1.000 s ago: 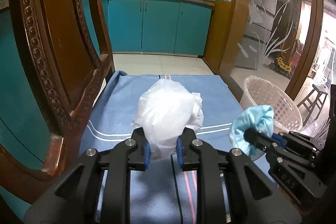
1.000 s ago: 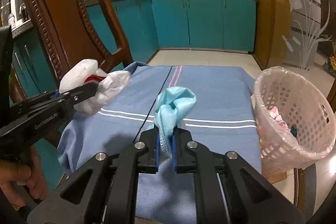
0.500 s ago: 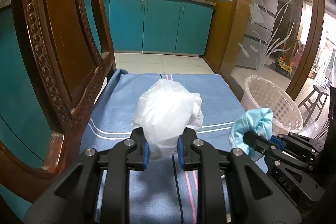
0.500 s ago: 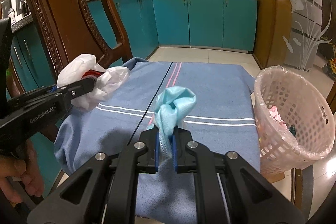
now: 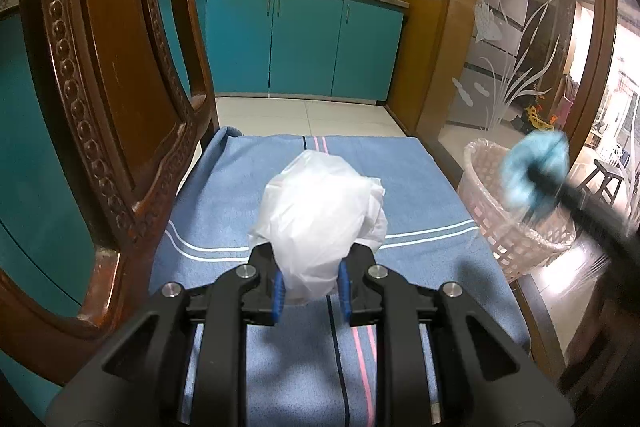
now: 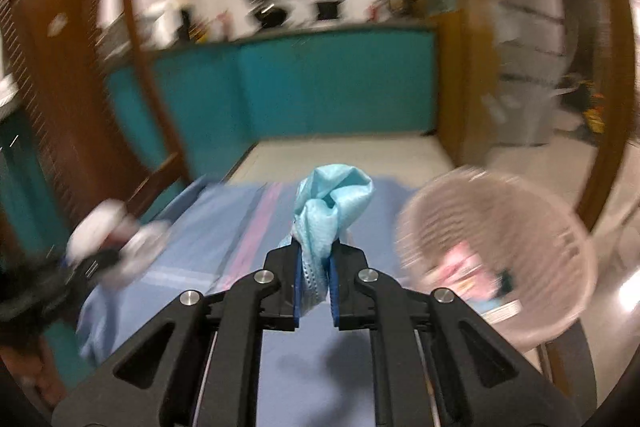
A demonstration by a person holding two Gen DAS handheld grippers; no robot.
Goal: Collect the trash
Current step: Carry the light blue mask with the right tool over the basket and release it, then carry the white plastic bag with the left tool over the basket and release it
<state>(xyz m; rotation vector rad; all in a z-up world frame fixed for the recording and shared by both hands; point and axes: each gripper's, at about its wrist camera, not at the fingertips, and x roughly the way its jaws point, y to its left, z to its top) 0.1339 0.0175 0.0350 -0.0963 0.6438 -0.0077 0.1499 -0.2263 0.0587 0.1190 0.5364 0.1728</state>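
My left gripper (image 5: 311, 289) is shut on a crumpled white plastic bag (image 5: 320, 215) and holds it above the blue striped tablecloth (image 5: 224, 227). My right gripper (image 6: 314, 285) is shut on a crumpled light-blue face mask (image 6: 332, 211). In the left wrist view the mask (image 5: 534, 169) is blurred, over the rim of the pink mesh waste basket (image 5: 500, 227). The basket (image 6: 500, 251) stands at the table's right edge and holds some wrappers. The right wrist view is motion-blurred; the white bag (image 6: 116, 247) shows at its left.
A carved wooden chair back (image 5: 100, 107) stands close on the left of the table. Teal kitchen cabinets (image 5: 300, 43) are beyond the far table edge. A wooden frame with frosted glass (image 5: 520, 27) stands behind the basket.
My right gripper has swung quickly up and to the right with the mask, from over the table to over the basket's rim. My left gripper has held still with the bag.
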